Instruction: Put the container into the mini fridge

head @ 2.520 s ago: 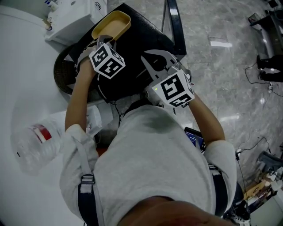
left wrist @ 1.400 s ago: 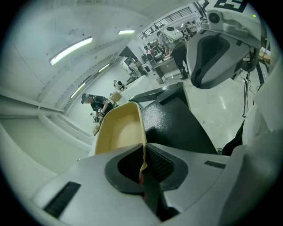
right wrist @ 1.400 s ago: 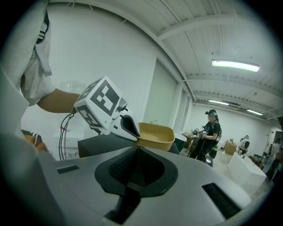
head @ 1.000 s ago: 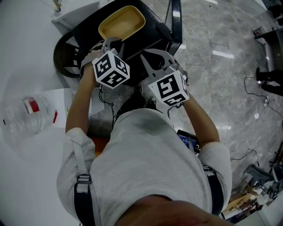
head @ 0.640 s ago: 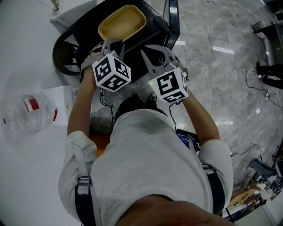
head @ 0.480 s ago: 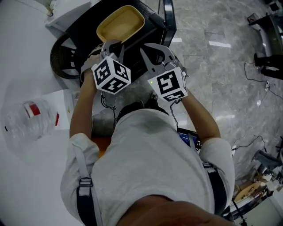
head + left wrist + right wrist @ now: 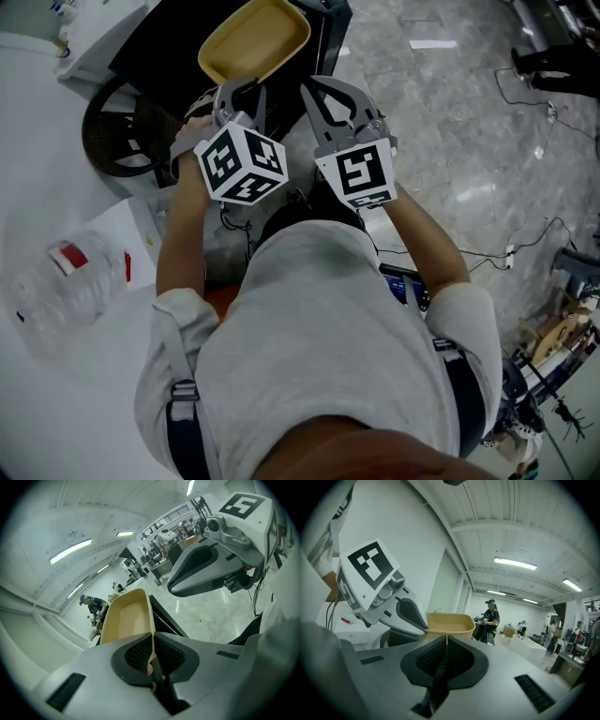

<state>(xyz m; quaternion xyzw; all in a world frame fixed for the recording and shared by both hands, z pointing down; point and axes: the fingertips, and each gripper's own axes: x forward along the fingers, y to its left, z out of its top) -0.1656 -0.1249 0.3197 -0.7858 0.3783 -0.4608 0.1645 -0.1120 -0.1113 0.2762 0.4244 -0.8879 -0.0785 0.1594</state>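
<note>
Head view first: the yellow container (image 7: 253, 37) is up at 12 o'clock, off any surface. The left gripper (image 7: 234, 86) is clamped on its near rim. It hangs over the black box I take for the mini fridge (image 7: 164, 42), so it's lifted and carried across but not yet inside. The placing and the letting go are both left to do. I can't tell from here whether the door stands open. The right gripper (image 7: 309, 86) sits just to the container's 4 o'clock, not on it. Down at 8 o'clock a clear bottle (image 7: 70, 286) with a red label lies on the white bench (image 7: 28, 187), and no print on it is legible. The marker cube (image 7: 242, 164) on each gripper carries black-and-white squares only, no words.

Left gripper view now: the jaws are narrow, pinching the thin rim of the container (image 7: 124, 618), which runs away toward 11 o'clock. The fridge's black edge (image 7: 161, 618) shows just right of it. The other gripper hovers at 1 o'clock, apart from the rim.

Right gripper view: the right gripper (image 7: 446, 644) has its jaws together with nothing plainly gripped. The container (image 7: 447, 623) floats just beyond them at 12 o'clock, held from 10 o'clock by the left gripper. No readable writing here either.
</note>
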